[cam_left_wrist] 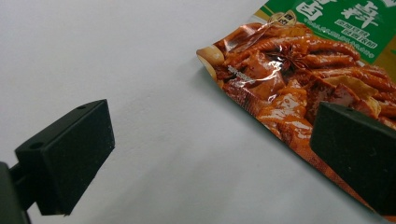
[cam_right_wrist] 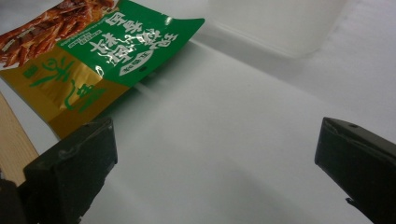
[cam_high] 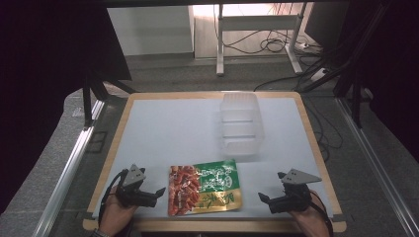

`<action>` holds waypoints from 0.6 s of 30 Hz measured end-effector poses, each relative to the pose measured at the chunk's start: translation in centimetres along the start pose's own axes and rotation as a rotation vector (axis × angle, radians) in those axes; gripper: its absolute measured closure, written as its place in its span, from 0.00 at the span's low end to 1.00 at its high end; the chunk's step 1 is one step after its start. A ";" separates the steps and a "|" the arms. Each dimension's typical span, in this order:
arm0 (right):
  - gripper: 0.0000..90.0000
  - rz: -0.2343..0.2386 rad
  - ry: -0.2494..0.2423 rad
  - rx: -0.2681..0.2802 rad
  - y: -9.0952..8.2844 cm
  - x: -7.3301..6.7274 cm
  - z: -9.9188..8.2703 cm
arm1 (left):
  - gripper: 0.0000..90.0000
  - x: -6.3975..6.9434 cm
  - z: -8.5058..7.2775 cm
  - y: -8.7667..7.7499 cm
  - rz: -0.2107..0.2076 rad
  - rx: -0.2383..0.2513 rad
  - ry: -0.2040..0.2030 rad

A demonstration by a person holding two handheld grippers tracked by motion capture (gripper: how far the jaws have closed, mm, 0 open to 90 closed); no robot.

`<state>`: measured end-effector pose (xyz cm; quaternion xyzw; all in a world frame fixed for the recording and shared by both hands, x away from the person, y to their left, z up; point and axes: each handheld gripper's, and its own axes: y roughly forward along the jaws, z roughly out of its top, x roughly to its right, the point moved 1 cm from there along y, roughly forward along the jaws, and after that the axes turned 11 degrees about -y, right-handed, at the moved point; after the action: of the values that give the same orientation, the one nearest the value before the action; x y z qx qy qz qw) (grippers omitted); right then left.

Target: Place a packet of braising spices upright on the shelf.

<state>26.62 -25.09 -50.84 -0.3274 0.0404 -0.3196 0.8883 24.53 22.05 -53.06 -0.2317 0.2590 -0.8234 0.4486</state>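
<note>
With both jaw pairs apart, I've got left gripper point(cam_high: 160, 190) and right gripper point(cam_high: 263, 197) flanking the snack pouch point(cam_high: 205, 186), probably staged for the clear container point(cam_high: 240, 124).

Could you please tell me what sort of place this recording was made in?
Probably a lab or workshop set up for recording: a wood-edged table with a white top, black curtains at the sides, and loose cables on the grey floor behind.
</note>
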 end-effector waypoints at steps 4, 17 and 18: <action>0.00 0.006 -0.003 0.000 0.2 -0.1 0.2 | 0.00 0.0 0.1 -0.1 0.005 0.004 -0.008; 0.00 0.060 -0.025 0.002 1.9 -0.8 1.2 | 0.00 0.2 0.1 -0.2 0.001 0.011 0.009; 0.00 0.060 -0.025 0.002 1.9 -0.8 1.2 | 0.00 0.2 0.1 -0.2 0.001 0.011 0.009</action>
<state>27.34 -22.82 -51.18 -0.3293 0.0390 -0.2887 0.8981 24.38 21.92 -52.86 -0.2254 0.2568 -0.8255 0.4493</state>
